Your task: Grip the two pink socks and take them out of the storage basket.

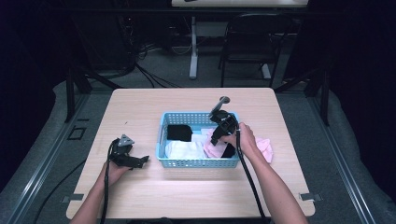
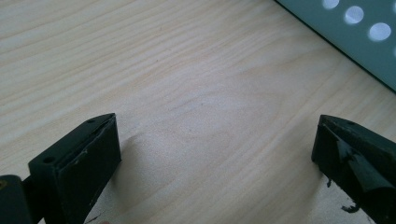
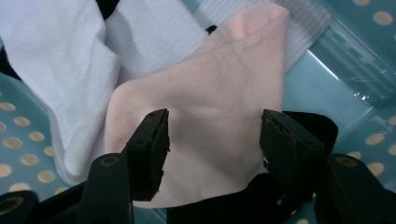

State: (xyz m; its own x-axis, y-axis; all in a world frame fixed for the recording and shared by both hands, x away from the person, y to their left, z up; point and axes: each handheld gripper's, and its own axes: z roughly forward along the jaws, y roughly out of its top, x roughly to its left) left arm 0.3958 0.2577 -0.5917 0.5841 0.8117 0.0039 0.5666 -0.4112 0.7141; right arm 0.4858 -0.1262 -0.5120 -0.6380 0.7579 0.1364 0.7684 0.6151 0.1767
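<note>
A blue perforated basket stands mid-table and holds white, black and pink pieces of cloth. My right gripper reaches down into it; in the right gripper view it is open, its jaws standing either side of the pink cloth without pinching it. White cloth lies to the left, black cloth under the pink. My left gripper rests low on the table left of the basket, open over bare wood, the basket wall ahead at upper right.
Another pink cloth lies on the table just right of the basket, by the right hand. A chair and a table leg stand on the floor beyond the far edge. Cables trail from both grippers toward the near edge.
</note>
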